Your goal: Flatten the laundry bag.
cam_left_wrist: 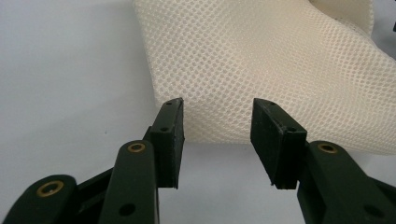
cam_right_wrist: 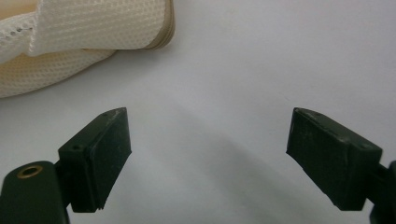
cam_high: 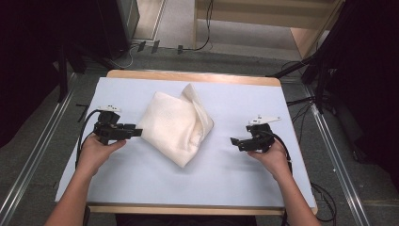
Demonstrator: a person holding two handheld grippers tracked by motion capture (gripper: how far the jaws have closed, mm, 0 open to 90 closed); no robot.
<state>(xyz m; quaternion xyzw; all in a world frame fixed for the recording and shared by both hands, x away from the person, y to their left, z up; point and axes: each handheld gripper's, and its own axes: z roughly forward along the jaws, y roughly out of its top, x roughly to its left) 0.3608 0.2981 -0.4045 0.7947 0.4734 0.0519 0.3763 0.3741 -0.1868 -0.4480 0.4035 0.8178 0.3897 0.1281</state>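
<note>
A cream mesh cloth (cam_high: 175, 127) lies folded in a loose heap near the middle of the pale blue table cover (cam_high: 141, 183). My left gripper (cam_high: 136, 133) is at the cloth's left edge, open, its jaws on either side of the near mesh edge (cam_left_wrist: 219, 93) without pinching it; midpoint of the tips (cam_left_wrist: 217, 135). My right gripper (cam_high: 234, 141) hovers open to the right of the cloth, apart from it. In the right gripper view its jaws (cam_right_wrist: 208, 154) spread wide over bare cover, with the cloth's folded edge (cam_right_wrist: 93, 28) at the upper left.
The table's wooden edge (cam_high: 193, 75) shows at the back. Cables (cam_high: 324, 207) lie on the floor at the right, and metal rails (cam_high: 33, 165) run along both sides. A wooden shelf unit (cam_high: 301, 28) stands behind the table.
</note>
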